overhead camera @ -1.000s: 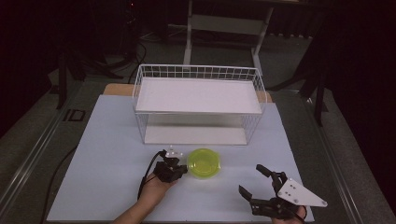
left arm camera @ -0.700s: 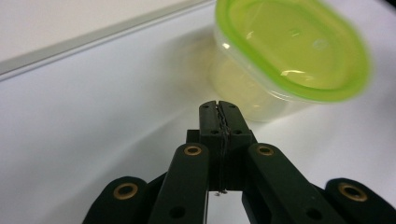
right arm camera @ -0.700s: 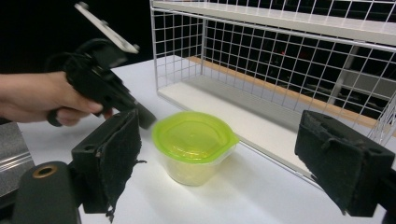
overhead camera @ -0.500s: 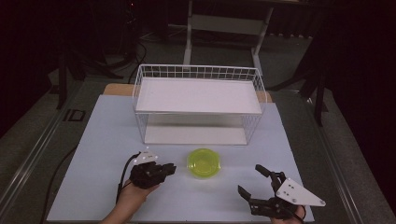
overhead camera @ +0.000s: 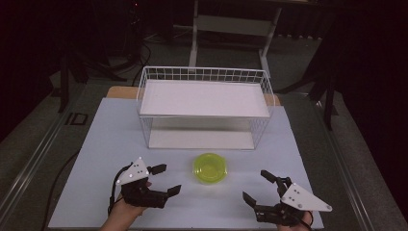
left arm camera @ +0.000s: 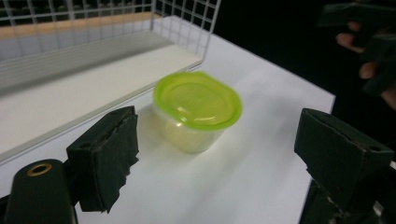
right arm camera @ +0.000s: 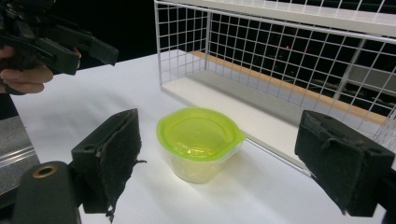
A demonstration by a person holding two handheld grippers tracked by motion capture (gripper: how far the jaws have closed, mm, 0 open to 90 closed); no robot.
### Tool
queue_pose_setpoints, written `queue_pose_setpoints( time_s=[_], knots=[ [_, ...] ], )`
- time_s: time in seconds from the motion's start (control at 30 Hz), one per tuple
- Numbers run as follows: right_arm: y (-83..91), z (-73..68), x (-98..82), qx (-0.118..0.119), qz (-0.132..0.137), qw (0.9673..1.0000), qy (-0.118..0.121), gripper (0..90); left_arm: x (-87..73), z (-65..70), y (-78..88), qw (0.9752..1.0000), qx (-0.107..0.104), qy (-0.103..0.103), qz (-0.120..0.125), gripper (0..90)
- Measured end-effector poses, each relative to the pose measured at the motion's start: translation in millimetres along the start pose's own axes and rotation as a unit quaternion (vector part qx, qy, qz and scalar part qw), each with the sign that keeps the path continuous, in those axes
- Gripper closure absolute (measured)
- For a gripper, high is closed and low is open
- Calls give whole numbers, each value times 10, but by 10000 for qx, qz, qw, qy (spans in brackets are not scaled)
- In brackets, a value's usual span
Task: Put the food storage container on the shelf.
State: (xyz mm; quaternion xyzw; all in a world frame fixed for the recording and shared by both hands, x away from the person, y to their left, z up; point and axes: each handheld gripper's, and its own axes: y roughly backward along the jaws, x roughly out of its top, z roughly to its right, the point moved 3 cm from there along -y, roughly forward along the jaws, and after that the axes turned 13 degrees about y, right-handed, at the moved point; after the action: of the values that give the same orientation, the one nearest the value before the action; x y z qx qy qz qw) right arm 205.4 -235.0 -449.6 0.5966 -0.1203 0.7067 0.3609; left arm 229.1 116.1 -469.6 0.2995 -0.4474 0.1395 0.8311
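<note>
Both pairs of black jaws stand wide apart and hold nothing. The left gripper point(overhead camera: 162, 179) now sits low on the table near the person's edge, well to the left of the small tub with the lime-green lid point(overhead camera: 210, 167); a second ago its jaws were right up against that tub, and half a second ago it was already drawing away, so it has let go and backed off toward the person. In the left gripper view the tub point(left arm camera: 197, 111) stands upright on the white tabletop point(left arm camera: 261, 154) between and beyond the open jaws, slightly blurred, its lid seated on top. The right gripper point(overhead camera: 262, 186) has stayed where it was, near the front right of the table, its jaws spread and pointing toward the tub; its own view frames the tub point(right arm camera: 200, 142) squarely between the two padded jaws, but with clear table on either side. The tub has kept its spot, just in front of the white wire rack point(overhead camera: 204, 107), whose lower shelf point(overhead camera: 199, 139) and upper shelf point(overhead camera: 204, 98) are both bare. My reading is that the left hand has finished setting the tub down there, and the right gripper is the one best lined up to take it, perhaps toward the rack.
</note>
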Motion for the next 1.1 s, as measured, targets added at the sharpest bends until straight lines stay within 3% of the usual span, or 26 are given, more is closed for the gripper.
queue_pose_setpoints(
  time_s=[0.03, 0.07, 0.17, 0.3, 0.43, 0.53, 0.63, 0.77, 1.0, 1.1],
  knots=[
    [-4, -6, 7, 27, -3, 10000, 24, 143, -1, 9, -12, 10000, -51, 44, -62, 21],
    [-4, -6, 7, 27, -3, 10000, 24, 143, -1, 9, -12, 10000, -51, 44, -62, 13],
    [-4, -28, 51, 159, -62, 9999, -12, 143, 8, 39, -15, 10000, -35, 13, 12, 13],
    [11, -40, 126, 102, -40, 9998, 143, 143, 86, 96, -5, 9999, -143, -53, 4, 13],
    [-5, -5, 234, 166, 19, 9998, 101, 143, 168, 141, -12, 9998, -165, -105, 47, 13],
    [-23, 20, 267, 155, 13, 9999, 52, 143, 220, 151, -47, 9992, -379, -20, 128, 13],
    [-55, 51, 289, 131, 8, 9999, -5, 147, 252, 130, -115, 9991, -376, -94, 156, 14],
    [-145, 94, 301, 124, -54, 9999, -87, 147, 304, 82, -213, 9992, -400, -77, 10, 15],
    [-367, 235, 339, 80, -203, 9996, -177, 134, 432, 92, -329, 9991, -424, -13, -43, 15],
    [-490, 295, 340, 301, -382, 9981, -368, 141, 469, 112, -366, 9992, -374, -123, -4, 15]
  ],
)
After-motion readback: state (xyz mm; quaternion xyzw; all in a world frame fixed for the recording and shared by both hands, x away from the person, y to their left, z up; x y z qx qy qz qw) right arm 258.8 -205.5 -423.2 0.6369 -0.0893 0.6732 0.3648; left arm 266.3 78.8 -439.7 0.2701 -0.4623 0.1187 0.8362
